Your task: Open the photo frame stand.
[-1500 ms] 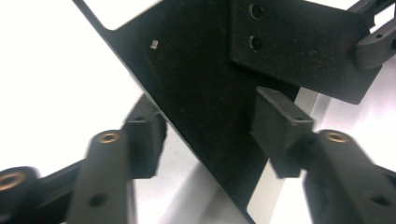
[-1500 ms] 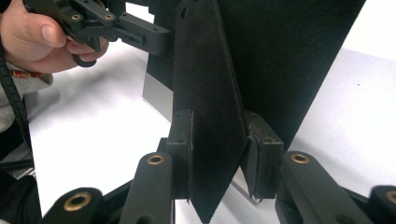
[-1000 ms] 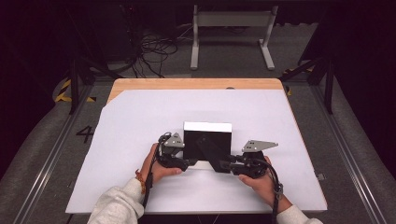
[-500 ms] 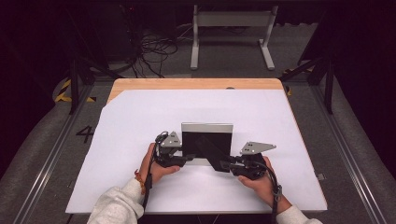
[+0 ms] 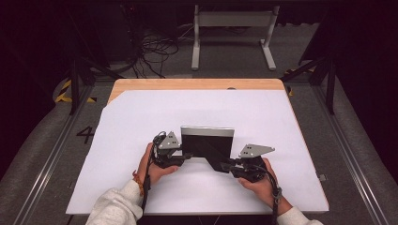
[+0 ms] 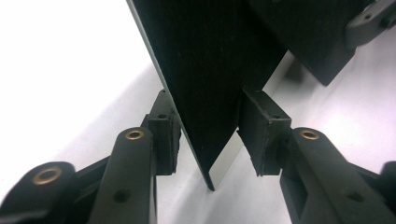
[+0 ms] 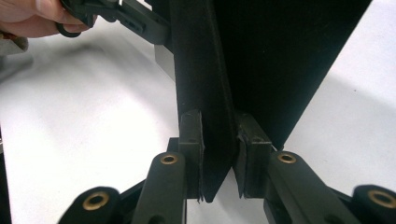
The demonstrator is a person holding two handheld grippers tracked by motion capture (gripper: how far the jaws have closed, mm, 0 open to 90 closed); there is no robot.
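Observation:
A black folded board (image 5: 206,144) with a pale grey top edge stands upright on the white sheet (image 5: 141,117) near the table's front. My left gripper (image 5: 187,155) is at its lower left corner. In the left gripper view the thin black panel (image 6: 210,56) sits between the pads (image 6: 257,126), which have just been closing and touch it on both sides. My right gripper (image 5: 224,165) is at a black flap that slants out from the board's lower right. In the right gripper view both pads (image 7: 191,140) press on that flap (image 7: 205,70), having just been closing.
The white sheet covers most of a wooden table, whose bare strip (image 5: 197,84) shows at the far edge. Beyond it are floor cables (image 5: 155,47) and a grey metal stand (image 5: 232,18). Dark rails run along both sides of the table.
The board's bright top strip has grown narrower and duller as the board tipped more upright. Both grippers' jaws have drawn in onto it; the hands have hardly shifted.

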